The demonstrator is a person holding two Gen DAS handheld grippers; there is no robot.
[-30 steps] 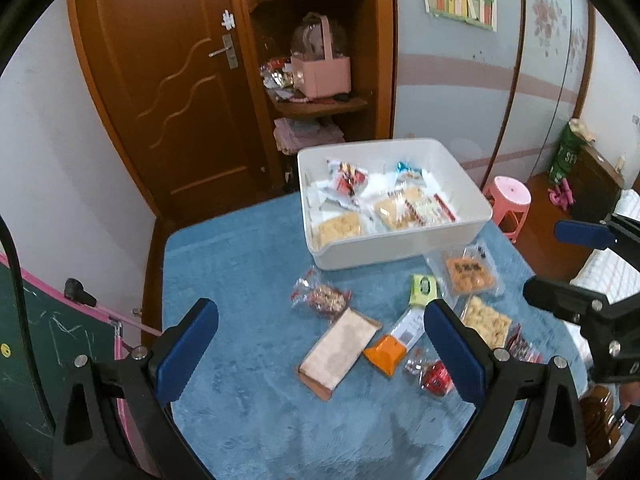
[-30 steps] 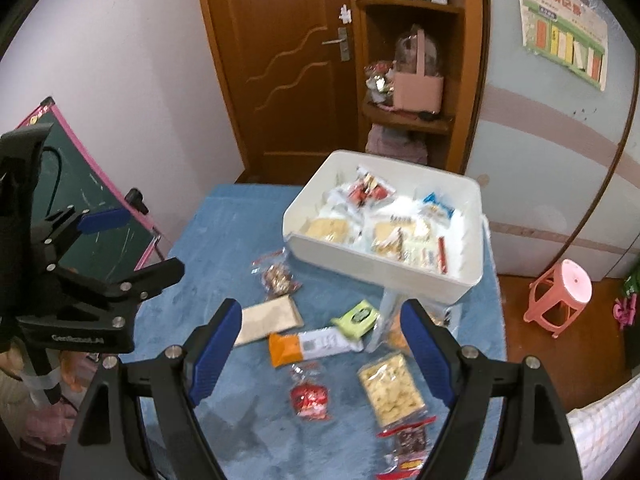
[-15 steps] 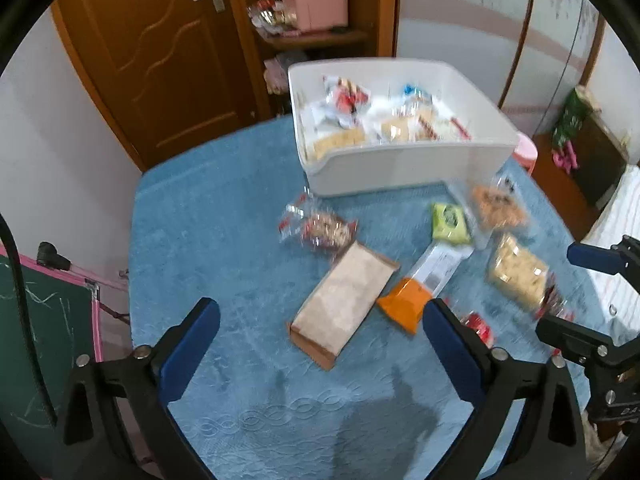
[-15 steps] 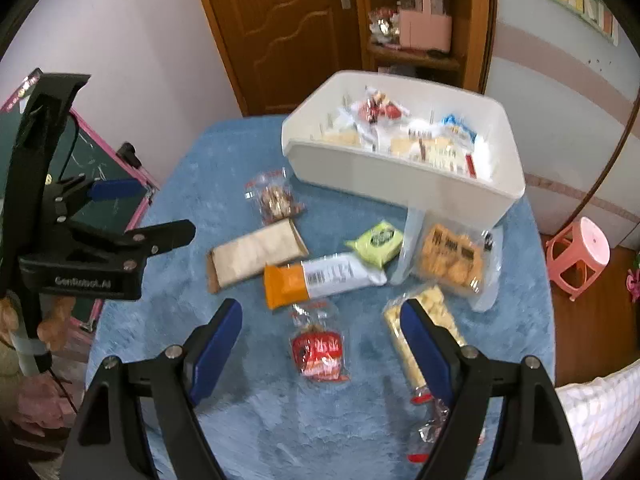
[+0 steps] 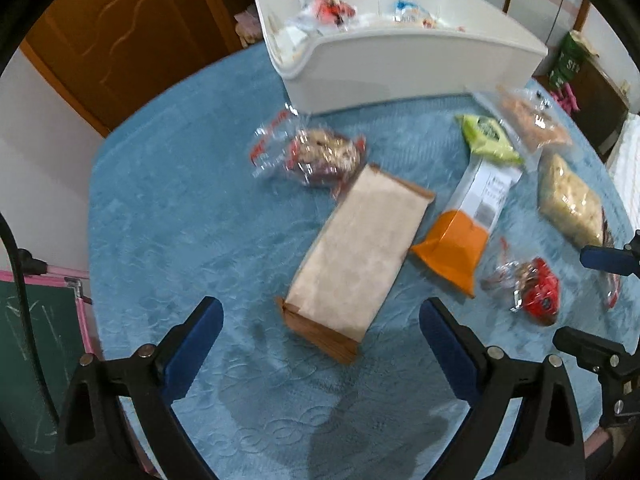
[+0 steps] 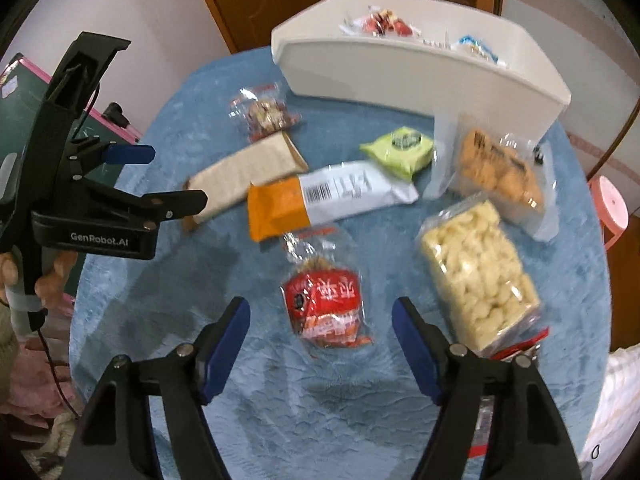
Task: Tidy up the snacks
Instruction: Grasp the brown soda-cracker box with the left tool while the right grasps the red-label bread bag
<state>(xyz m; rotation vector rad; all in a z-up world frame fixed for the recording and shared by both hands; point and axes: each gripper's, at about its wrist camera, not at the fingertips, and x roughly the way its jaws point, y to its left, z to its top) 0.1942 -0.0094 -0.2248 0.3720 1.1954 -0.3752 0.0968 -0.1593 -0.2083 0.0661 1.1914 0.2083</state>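
While both tools hang over the blue counter, I read the step as the approach to a first pick-up; nothing is gripped yet. My left tool stands wide apart, empty, with the tan pack just ahead at 12 o'clock, its near end between the line of the fingers. My right tool is closing, with the red pack lying between its fingers but not yet touched by either pad.

Loose snacks lie spread on the counter: an orange-and-white bar, a green pack, a clear nut pack, a biscuit bag and a pale puff bag. The white bin, already holding several packs, sits at 12 o'clock from both tools, beyond the loose items.

In my judgement the next move calls for the right tool to settle lower, clamp the red pack across its middle, then lift and carry it over the bin wall. Crinkly film may slip.
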